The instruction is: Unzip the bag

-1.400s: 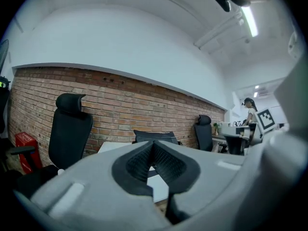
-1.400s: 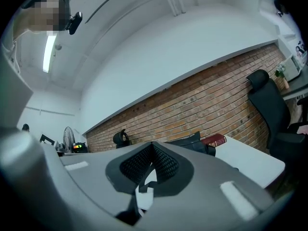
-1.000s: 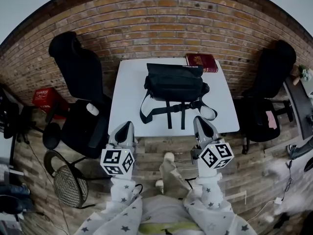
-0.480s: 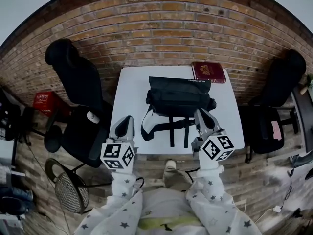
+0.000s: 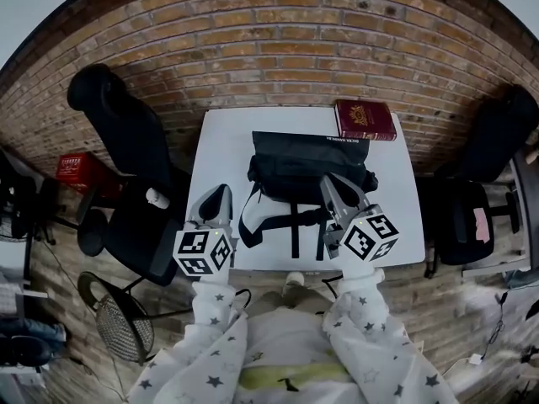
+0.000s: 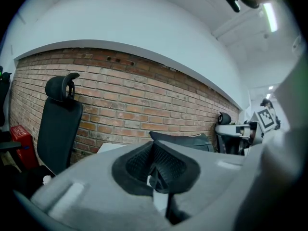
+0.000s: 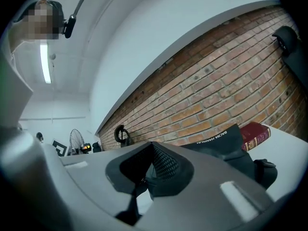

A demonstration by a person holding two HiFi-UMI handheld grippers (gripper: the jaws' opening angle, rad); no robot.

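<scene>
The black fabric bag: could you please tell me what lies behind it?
A dark red hardcover book lies behind the black fabric bag, at the white table's far right corner. In the right gripper view the bag covers the book's left end.

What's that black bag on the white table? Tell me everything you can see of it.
The bag is black, soft, fabric-looking and boxy, with white lettering along its far top edge. It rests on the white table, a red book just behind its right corner. Its straps trail toward the table's near edge. Its zip cannot be made out.
</scene>
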